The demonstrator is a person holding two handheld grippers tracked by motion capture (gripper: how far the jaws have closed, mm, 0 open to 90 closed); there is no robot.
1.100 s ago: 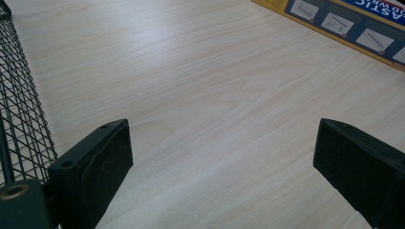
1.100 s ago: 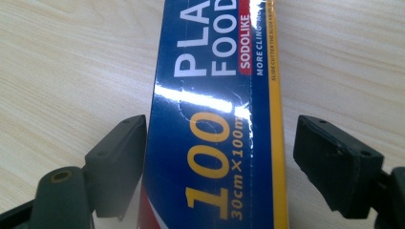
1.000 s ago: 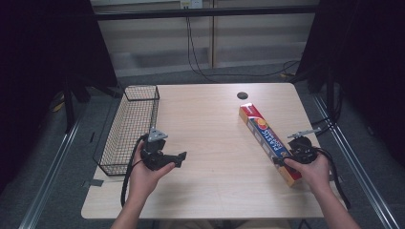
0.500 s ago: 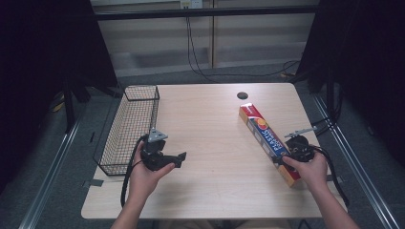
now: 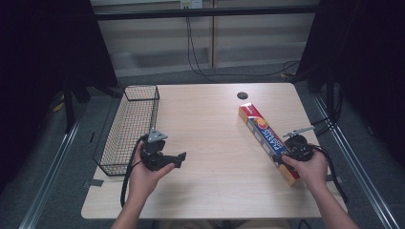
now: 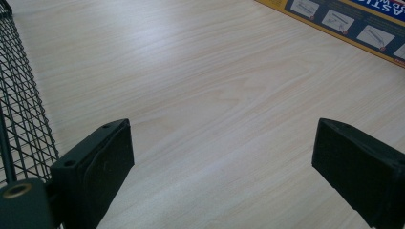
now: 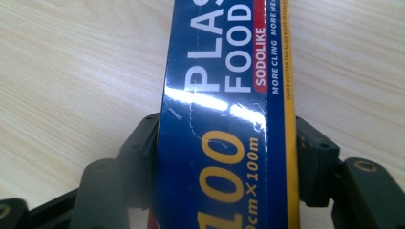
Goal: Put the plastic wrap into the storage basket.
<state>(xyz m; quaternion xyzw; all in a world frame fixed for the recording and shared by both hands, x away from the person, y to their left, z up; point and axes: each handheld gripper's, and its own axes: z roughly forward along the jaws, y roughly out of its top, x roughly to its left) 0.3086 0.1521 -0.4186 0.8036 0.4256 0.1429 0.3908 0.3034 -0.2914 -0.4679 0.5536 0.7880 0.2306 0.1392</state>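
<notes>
Right gripper [image 7: 224, 162]: jaws just closed onto one plastic wrap box [image 7: 229, 95], lower right.
One left gripper [image 5: 165, 157] spread wide; one wire basket [image 5: 131, 124], upper left.

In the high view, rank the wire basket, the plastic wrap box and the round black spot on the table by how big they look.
1. wire basket
2. plastic wrap box, long but much narrower
3. round black spot, by far the smallest

Your left gripper [image 5: 180, 158] sits low in your left hand [image 5: 145, 172], jaws spread wide with nothing between them — pointing across toward your right. Your right gripper [image 7: 224, 157] has just been closing, and its jaws now press both sides of the box [image 7: 229, 95] — your right hand [image 5: 308, 168] wraps it from behind.
</notes>
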